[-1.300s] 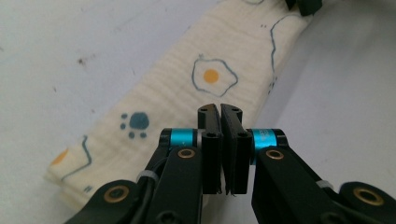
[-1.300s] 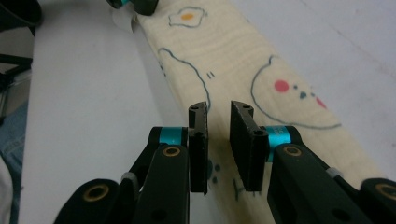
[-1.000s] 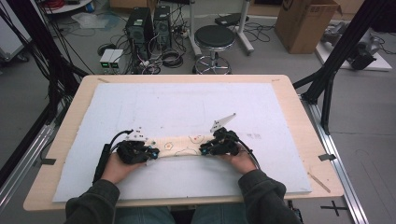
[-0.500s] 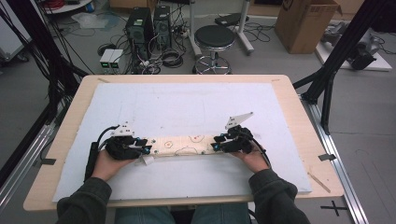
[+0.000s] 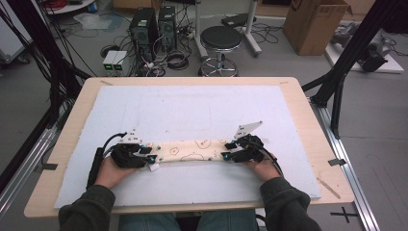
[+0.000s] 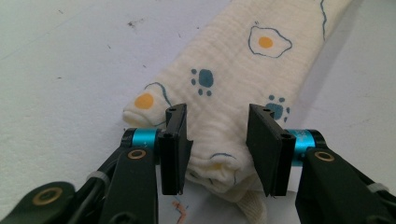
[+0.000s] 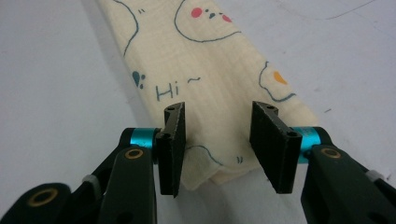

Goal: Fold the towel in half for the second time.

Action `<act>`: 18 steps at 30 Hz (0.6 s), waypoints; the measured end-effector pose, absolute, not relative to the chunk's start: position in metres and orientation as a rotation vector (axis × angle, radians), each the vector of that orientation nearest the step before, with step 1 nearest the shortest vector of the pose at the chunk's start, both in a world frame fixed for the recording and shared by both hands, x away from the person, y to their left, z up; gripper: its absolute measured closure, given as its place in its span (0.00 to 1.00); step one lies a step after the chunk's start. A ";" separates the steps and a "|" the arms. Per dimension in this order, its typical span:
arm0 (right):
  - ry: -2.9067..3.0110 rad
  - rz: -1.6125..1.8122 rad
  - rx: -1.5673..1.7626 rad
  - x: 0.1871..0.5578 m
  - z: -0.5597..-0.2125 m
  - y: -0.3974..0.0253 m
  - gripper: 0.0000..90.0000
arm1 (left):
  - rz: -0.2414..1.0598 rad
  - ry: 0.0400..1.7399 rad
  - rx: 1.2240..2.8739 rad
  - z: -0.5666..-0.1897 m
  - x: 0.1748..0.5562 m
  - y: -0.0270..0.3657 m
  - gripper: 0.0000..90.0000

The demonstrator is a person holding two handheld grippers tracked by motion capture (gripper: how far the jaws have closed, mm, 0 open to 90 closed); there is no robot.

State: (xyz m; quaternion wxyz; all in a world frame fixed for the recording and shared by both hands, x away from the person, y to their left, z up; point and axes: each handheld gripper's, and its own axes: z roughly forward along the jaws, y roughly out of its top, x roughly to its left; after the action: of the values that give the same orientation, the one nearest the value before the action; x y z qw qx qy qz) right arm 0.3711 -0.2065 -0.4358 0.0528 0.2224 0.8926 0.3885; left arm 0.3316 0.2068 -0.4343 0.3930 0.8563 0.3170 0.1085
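With our left gripper [image 5: 144,155] and right gripper [image 5: 230,150] each holding jaws wide open astride an end of the folded cloth [image 5: 190,150] lying near the desk's [image 5: 308,125] front edge, gripping nothing, uneven closing could bunch the folds.

Cream cloth [image 6: 233,93]: soft, crinkled woven fabric, matt, printed. Left gripper [image 6: 217,140] and right gripper [image 7: 219,144]: matt black plastic jaws, glossy anodised teal metal collars. Table [image 5: 308,110]: pale wood rim around a matt white sheet [image 5: 192,110].

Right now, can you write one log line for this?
left gripper: open at cloth end | right gripper: open at other end | cloth: flat on mat
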 end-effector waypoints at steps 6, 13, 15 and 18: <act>2.704 1.202 0.667 0.371 -0.438 -0.208 0.61 | 0.287 0.795 2.178 -0.435 0.331 0.206 0.64; 2.682 1.282 0.727 0.371 -0.433 -0.213 0.55 | 0.268 0.816 2.104 -0.426 0.330 0.213 0.57; 2.656 1.325 0.758 0.373 -0.426 -0.218 0.53 | 0.265 0.834 2.066 -0.423 0.332 0.218 0.55; 2.622 1.382 0.802 0.379 -0.418 -0.223 0.52 | 0.273 0.868 2.029 -0.417 0.338 0.222 0.53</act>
State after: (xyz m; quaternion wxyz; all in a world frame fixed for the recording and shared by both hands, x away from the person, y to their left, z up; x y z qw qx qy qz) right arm 0.3793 -0.2227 -0.4176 0.0358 0.2612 0.8534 0.4497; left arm 0.3377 0.2223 -0.4171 0.4432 0.8180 0.3498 0.1102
